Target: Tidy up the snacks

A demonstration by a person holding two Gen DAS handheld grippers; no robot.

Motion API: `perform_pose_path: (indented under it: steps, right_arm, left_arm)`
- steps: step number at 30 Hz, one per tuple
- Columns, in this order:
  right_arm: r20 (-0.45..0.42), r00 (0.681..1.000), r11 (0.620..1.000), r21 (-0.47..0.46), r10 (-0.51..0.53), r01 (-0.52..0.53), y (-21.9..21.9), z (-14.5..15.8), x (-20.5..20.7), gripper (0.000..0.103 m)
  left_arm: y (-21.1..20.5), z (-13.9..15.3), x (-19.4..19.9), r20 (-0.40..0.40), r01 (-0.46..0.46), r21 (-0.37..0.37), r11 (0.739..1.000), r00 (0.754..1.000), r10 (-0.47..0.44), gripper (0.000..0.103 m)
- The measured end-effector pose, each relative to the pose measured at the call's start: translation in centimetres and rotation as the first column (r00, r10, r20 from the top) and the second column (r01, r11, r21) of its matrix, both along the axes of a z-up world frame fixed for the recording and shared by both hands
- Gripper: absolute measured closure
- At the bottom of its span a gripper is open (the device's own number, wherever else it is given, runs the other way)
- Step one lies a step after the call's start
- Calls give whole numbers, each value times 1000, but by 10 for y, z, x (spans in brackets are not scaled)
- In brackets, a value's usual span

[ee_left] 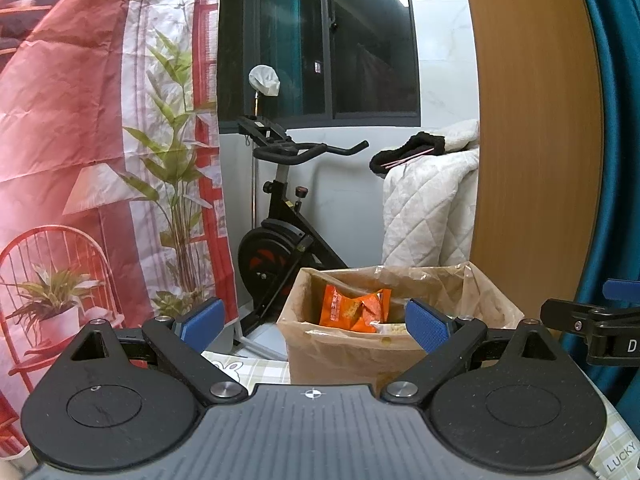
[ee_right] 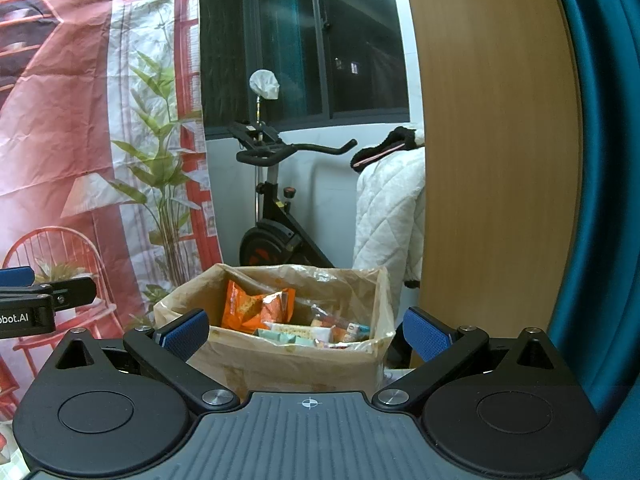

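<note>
A brown cardboard box lined with clear plastic stands ahead of both grippers; it also shows in the right wrist view. An orange snack bag stands upright inside it, also seen in the right wrist view. Several small snack packets lie beside it in the box. My left gripper is open and empty, just short of the box. My right gripper is open and empty, also near the box. Each gripper shows at the edge of the other's view.
A black exercise bike stands behind the box. A red printed backdrop hangs at the left. A wooden panel and a teal curtain are at the right. A white quilt hangs behind. A checked cloth covers the table.
</note>
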State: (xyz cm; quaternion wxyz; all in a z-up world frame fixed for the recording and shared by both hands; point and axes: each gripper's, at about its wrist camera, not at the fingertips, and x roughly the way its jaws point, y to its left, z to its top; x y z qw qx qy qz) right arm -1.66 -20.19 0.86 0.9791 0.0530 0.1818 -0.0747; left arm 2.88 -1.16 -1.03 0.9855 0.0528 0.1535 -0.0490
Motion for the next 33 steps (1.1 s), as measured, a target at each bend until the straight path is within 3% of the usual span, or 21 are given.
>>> perform_pose_path:
  steps: [33]
  right_arm:
    - [-4,1000,1000,1,-6,6,-1,-1,-3,1]
  left_arm:
    - [1,-2,-1,-11,-7,-6,1000,1000,7,5]
